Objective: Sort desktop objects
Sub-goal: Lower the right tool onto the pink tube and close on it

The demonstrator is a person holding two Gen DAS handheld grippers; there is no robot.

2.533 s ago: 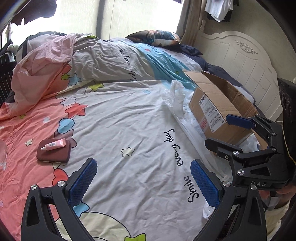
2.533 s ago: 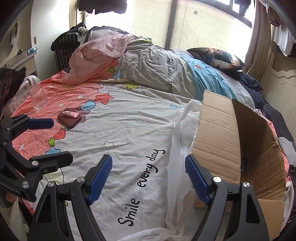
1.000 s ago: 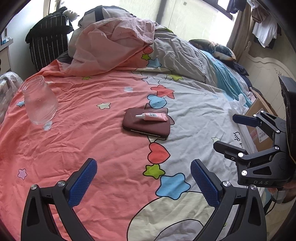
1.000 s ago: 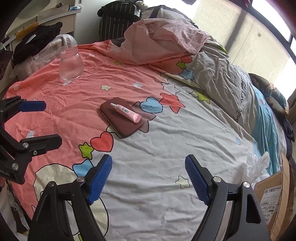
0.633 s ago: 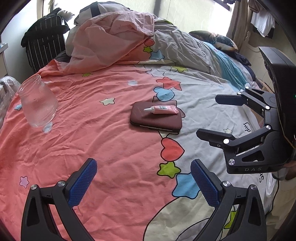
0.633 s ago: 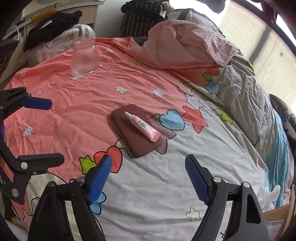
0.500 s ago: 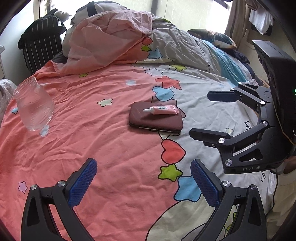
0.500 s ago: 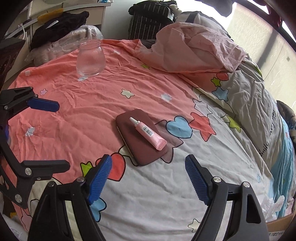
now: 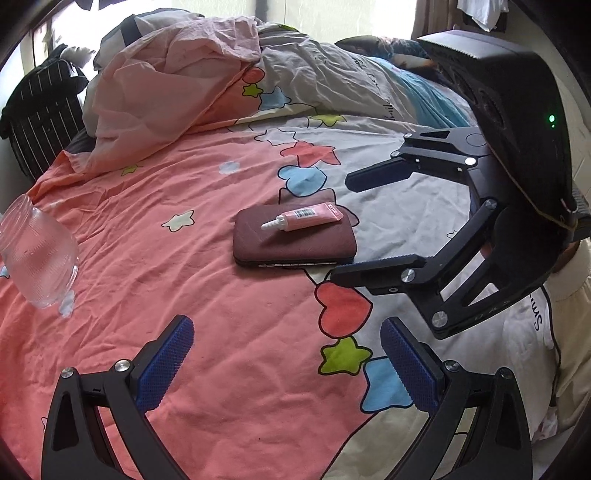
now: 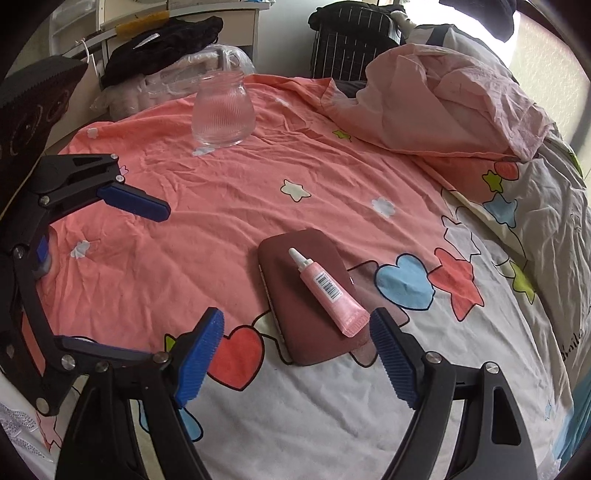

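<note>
Both my grippers moved closer to the pink tube [image 10: 328, 291] on the brown case [image 10: 306, 295], tilted down, jaws wide, empty; only my right gripper [image 10: 295, 354] saw the desk [image 10: 177, 18].

Little is legible for you here. The pink tube [image 10: 330, 292] lying on the maroon case [image 10: 303, 291] carries a white barcode label; its digits are too small to read. The bedsheet [image 10: 443, 398] shows cursive black lettering at its right edge, reading roughly "Smile", partly cut off. The right gripper [image 9: 343, 227] body bears faint embossed letters you cannot make out.
</note>
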